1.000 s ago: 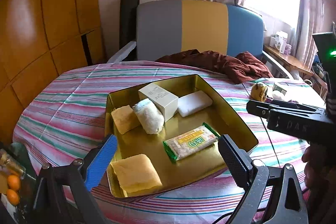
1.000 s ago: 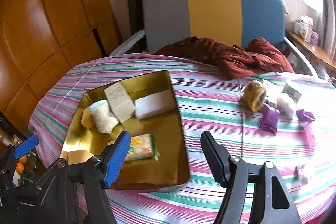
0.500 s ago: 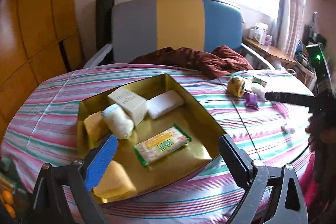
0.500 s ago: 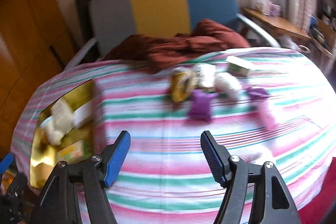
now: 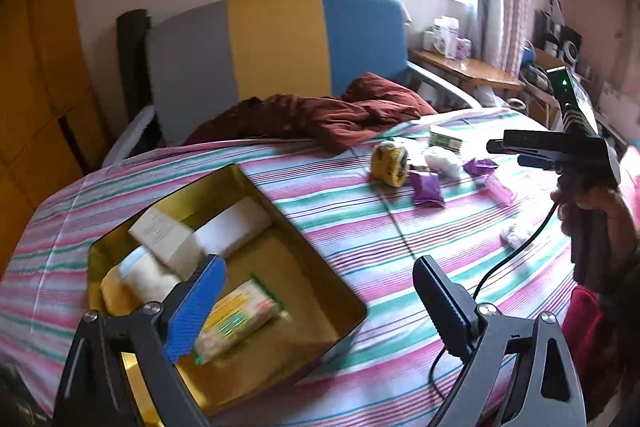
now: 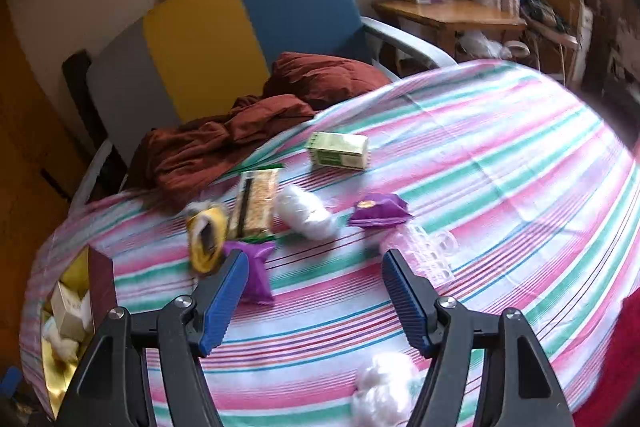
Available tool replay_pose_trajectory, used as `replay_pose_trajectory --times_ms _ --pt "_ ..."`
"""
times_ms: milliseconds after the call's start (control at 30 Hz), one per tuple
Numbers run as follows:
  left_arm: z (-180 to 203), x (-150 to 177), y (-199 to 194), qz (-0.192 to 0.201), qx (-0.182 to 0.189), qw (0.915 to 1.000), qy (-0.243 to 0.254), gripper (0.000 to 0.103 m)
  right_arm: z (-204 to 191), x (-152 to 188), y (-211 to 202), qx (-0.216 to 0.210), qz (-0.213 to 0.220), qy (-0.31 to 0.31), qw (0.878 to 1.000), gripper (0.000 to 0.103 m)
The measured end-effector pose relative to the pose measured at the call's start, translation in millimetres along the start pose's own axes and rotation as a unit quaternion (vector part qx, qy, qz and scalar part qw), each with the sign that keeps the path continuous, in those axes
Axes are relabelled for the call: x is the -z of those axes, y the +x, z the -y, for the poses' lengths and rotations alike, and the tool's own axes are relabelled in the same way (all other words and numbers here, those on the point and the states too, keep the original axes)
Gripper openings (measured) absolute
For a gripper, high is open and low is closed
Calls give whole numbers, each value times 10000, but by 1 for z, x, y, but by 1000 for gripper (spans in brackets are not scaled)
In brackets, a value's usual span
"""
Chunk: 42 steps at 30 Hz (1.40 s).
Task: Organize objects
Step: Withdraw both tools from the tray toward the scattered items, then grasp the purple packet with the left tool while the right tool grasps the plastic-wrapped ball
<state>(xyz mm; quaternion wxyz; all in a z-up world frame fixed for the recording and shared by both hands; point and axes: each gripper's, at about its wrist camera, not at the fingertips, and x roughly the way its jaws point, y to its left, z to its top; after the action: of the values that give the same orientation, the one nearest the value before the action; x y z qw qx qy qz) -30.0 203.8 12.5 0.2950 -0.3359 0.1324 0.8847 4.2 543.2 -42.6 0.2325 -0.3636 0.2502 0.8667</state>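
A gold tin tray [image 5: 249, 175] sits on the striped tablecloth and holds a white box [image 5: 160, 231], a white pack [image 5: 236, 223], a wrapped roll [image 5: 144, 275] and a green-yellow snack pack [image 5: 236, 319]. My left gripper [image 5: 318, 263] hovers over the tray's right edge; its jaws are closing slightly with nothing between them. My right gripper [image 6: 315, 255] is open and empty above loose items: a yellow pouch [image 6: 206, 231], two purple packets [image 6: 256, 269] [image 6: 378, 211], a snack bar [image 6: 256, 203], a white bundle [image 6: 306, 213], a green box [image 6: 338, 151] and a clear blister pack [image 6: 424, 247].
A dark red cloth [image 6: 224, 139] spills from the grey, yellow and blue chair [image 5: 276, 43] onto the table's far edge. A white plastic wad [image 6: 380, 383] lies near the front edge. A black cable [image 5: 516, 255] trails from the hand [image 5: 592, 203] holding the right gripper.
Both grippers have swung to the right. The tray slid to the left in both views, and the right gripper went from the tray's edge to over the loose items.
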Motion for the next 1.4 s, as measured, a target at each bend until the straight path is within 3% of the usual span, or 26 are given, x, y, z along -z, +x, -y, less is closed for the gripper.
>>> replay_pose_trajectory --times_ms 100,167,333,433,700,867,1000,1067,1100,1133,1300,1400 --pt "16 -15 19 -176 215 9996 49 94 22 1 9 -2 -194 441 9988 70" --pt "28 -26 38 -339 371 9987 22 92 31 -2 4 -56 -106 623 9980 70" --pt "61 -50 83 -668 666 9955 82 78 45 -3 -1 -156 -109 914 9956 70" --pt "82 -61 110 -823 787 9934 156 76 48 -3 2 -146 -206 970 9950 70" --pt "124 -71 184 -1319 833 9875 223 76 64 -2 0 -178 -211 1400 9898 70" --pt "137 -71 224 -1536 671 9855 279 75 70 -1 3 -249 -295 1578 9867 70" --pt "145 -75 240 -1518 641 9857 344 75 71 -1 5 -231 -295 1626 9860 70" --pt "149 -77 249 -1572 644 9847 378 64 73 -1 5 -218 -289 1650 9856 70" --pt "151 -77 253 -1637 658 9834 414 46 73 -1 5 -202 -291 1665 9854 70" --pt "152 -76 258 -1718 666 9819 441 40 74 -1 5 -184 -291 1675 9853 70" --pt "145 -65 243 -1684 776 9824 238 38 80 -1 7 -24 -265 1737 9844 70" --pt "146 -50 226 -1595 749 9835 412 38 83 -1 11 -13 -349 1781 9834 70"
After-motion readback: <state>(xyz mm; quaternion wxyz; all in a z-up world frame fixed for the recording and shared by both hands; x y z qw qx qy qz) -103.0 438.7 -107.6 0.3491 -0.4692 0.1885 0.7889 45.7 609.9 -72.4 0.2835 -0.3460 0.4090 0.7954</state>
